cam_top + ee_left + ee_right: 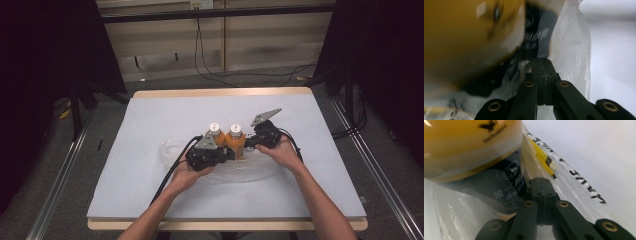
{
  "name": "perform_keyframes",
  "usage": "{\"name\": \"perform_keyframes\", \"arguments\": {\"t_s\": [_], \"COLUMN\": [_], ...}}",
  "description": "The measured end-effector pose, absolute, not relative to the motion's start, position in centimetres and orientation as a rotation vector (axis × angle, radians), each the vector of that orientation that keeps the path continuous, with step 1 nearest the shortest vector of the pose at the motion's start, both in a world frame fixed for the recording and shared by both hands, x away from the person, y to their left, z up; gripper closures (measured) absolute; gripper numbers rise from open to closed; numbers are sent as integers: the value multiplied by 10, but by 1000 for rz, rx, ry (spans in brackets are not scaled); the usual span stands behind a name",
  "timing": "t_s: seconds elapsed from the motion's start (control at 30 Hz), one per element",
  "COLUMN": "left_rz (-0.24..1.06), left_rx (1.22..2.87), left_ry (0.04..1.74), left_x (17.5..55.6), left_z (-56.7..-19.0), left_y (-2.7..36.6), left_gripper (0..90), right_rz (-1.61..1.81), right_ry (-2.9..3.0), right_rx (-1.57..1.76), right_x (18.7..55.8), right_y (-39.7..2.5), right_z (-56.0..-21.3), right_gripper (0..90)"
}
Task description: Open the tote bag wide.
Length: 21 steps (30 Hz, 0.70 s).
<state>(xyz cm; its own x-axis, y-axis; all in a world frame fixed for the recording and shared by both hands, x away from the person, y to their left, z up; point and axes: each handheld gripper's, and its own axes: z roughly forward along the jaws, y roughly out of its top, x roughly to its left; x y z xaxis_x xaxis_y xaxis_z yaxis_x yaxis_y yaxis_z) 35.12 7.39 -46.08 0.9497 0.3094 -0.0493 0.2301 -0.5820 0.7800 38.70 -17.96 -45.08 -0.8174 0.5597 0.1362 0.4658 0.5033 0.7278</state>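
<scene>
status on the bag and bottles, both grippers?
Left hand-held gripper and right hand-held gripper: jaws shut on the clear plastic bag. Two orange bottles upright in the bag, between the grippers. Nothing in the way on the table.

1. Setting: a lab or recording studio, not a home.
2. Surface point(150, 165): a plain wooden table under a pale grey sheet, standing alone.
3. Surroundings: black curtains point(45, 75) on both sides, a dark frame bar point(215, 14) overhead.
4. Floor: grey carpet with metal rails point(57, 185) and loose cables point(225, 75).
5. Back wall: bare pale panels point(270, 37).
</scene>
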Motion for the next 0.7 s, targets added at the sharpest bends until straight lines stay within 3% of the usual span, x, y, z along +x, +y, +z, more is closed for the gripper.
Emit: {"name": "perform_keyframes", "arguments": {"t_s": [0.7], "left_rz": [77], "left_rx": [2345], "left_ry": [269], "left_x": [332], "left_z": [-480], "left_y": [63], "left_gripper": [900], "right_rz": [1080], "right_ry": [2687], "right_rx": [1050], "right_x": [411], "right_y": [-166], "right_z": [-479], "right_gripper": [900]}}
